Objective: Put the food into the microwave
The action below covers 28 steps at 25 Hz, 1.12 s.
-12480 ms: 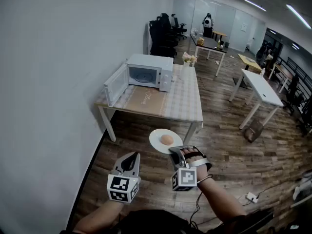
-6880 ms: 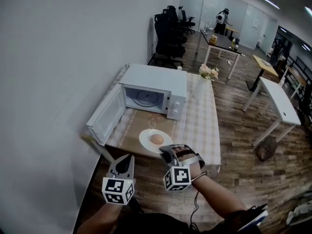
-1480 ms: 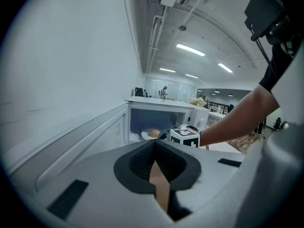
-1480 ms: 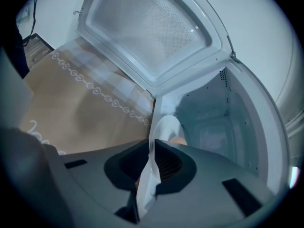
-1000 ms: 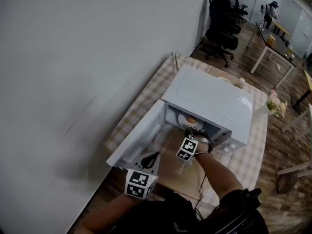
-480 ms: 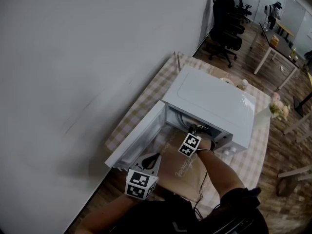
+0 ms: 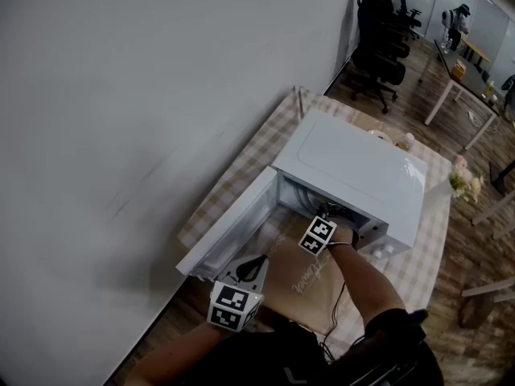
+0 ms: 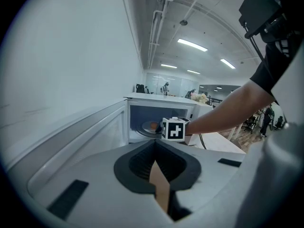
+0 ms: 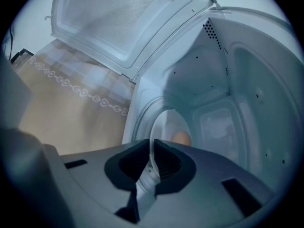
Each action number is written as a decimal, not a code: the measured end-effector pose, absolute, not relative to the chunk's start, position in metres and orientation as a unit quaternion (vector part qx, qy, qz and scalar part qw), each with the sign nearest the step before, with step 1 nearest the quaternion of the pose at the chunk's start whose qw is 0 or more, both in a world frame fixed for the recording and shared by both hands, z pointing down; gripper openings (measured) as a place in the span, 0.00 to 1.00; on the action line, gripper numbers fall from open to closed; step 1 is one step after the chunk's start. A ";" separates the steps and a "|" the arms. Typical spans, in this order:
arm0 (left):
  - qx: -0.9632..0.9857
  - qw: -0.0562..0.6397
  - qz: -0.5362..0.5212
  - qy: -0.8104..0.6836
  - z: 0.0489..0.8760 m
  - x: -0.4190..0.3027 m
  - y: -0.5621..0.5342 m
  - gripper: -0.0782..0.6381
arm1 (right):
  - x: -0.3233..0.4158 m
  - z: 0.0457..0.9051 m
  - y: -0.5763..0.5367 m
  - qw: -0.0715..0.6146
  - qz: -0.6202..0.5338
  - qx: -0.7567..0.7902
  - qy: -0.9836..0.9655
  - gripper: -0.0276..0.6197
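Right gripper, jaws opening, pinches the plate inside the microwave, half hiding the food. Left gripper is pressed together.

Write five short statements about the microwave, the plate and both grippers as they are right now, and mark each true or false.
1. The microwave has its door open. True.
2. The plate sits outside the microwave. False: it is inside the cavity.
3. The plate's rim lies between the fingers of the right gripper. True.
4. The left gripper reaches into the microwave. False: it is outside, near the open door.
5. The plate is bare. False: a round piece of food lies on it.
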<state>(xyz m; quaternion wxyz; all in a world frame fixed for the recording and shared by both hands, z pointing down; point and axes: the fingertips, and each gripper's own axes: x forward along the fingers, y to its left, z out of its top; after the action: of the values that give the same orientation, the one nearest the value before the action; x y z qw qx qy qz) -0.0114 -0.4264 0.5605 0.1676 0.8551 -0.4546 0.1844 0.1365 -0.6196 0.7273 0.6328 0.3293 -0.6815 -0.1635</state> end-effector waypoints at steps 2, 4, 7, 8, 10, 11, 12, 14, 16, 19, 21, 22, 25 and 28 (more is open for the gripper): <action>0.865 0.170 0.175 -0.439 0.557 -0.008 -0.423 0.12 | 0.135 0.726 -0.619 0.631 -0.156 0.324 -0.688 0.10; 0.870 0.167 0.172 -0.431 0.555 -0.004 -0.419 0.12 | 0.135 0.725 -0.619 0.627 -0.152 0.321 -0.693 0.12; 0.870 0.160 0.174 -0.433 0.554 -0.004 -0.418 0.12 | 0.135 0.723 -0.619 0.623 -0.151 0.325 -0.696 0.16; 0.869 0.158 0.174 -0.435 0.553 -0.005 -0.419 0.12 | 0.134 0.721 -0.619 0.620 -0.150 0.329 -0.696 0.17; 0.868 0.157 0.172 -0.439 0.551 -0.007 -0.419 0.12 | 0.133 0.717 -0.617 0.613 -0.151 0.340 -0.697 0.18; 0.867 0.157 0.171 -0.441 0.550 -0.008 -0.418 0.12 | 0.132 0.716 -0.616 0.609 -0.154 0.346 -0.697 0.18; 0.867 0.157 0.170 -0.442 0.549 -0.008 -0.417 0.12 | 0.132 0.714 -0.614 0.605 -0.156 0.350 -0.697 0.18; 0.867 0.155 0.167 -0.443 0.547 -0.009 -0.415 0.12 | 0.129 0.709 -0.609 0.595 -0.153 0.361 -0.702 0.17; 0.869 0.152 0.163 -0.442 0.545 -0.009 -0.413 0.12 | 0.128 0.703 -0.603 0.582 -0.142 0.374 -0.708 0.17; 0.873 0.149 0.157 -0.436 0.543 -0.008 -0.408 0.12 | 0.127 0.692 -0.595 0.566 -0.129 0.393 -0.714 0.14; 0.877 0.146 0.153 -0.431 0.541 -0.008 -0.402 0.12 | 0.125 0.683 -0.586 0.551 -0.119 0.407 -0.719 0.12; 0.879 0.145 0.149 -0.429 0.540 -0.009 -0.400 0.12 | 0.123 0.677 -0.581 0.542 -0.112 0.414 -0.723 0.11; 0.882 0.144 0.132 -0.429 0.533 -0.014 -0.392 0.12 | 0.115 0.659 -0.562 0.512 -0.102 0.430 -0.737 0.08; 0.884 0.140 0.121 -0.430 0.528 -0.021 -0.385 0.12 | 0.109 0.641 -0.542 0.488 -0.097 0.444 -0.745 0.08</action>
<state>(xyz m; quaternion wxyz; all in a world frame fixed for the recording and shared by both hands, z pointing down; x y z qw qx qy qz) -0.0210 -0.3850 0.5277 0.1404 0.8836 -0.4299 0.1212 0.1094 -0.5422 0.6413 0.4878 0.4444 -0.7451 -0.0973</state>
